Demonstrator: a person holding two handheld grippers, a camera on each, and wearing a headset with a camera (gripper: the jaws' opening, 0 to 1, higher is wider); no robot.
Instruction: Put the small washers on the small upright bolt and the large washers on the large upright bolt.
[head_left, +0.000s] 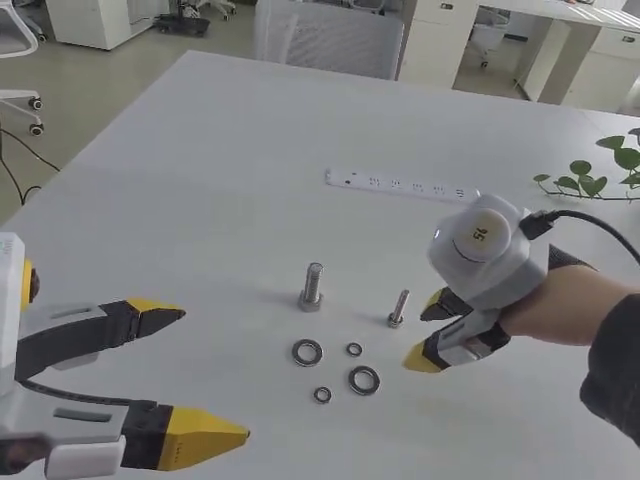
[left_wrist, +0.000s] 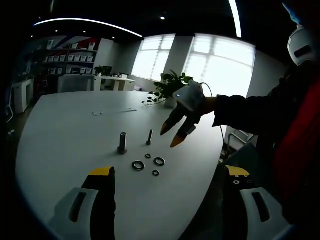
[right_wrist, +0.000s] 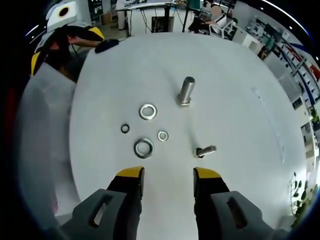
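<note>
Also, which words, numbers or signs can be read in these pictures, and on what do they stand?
No text reads clearly.
On top of the right gripper: a short dark mark, too blurred to read.
On the power strip: marks too small to read.

The large bolt (head_left: 312, 286) and the small bolt (head_left: 399, 308) stand upright on the white counter (head_left: 200, 180), near each other. Just in front lie four loose rings: two large washers (head_left: 307, 352) and two small washers (head_left: 354, 349). The right hand-held gripper (head_left: 430, 332) hovers just beside the small bolt, jaws apart. The left hand-held gripper (head_left: 205, 375) is at the lower left, jaws spread wide.
</note>
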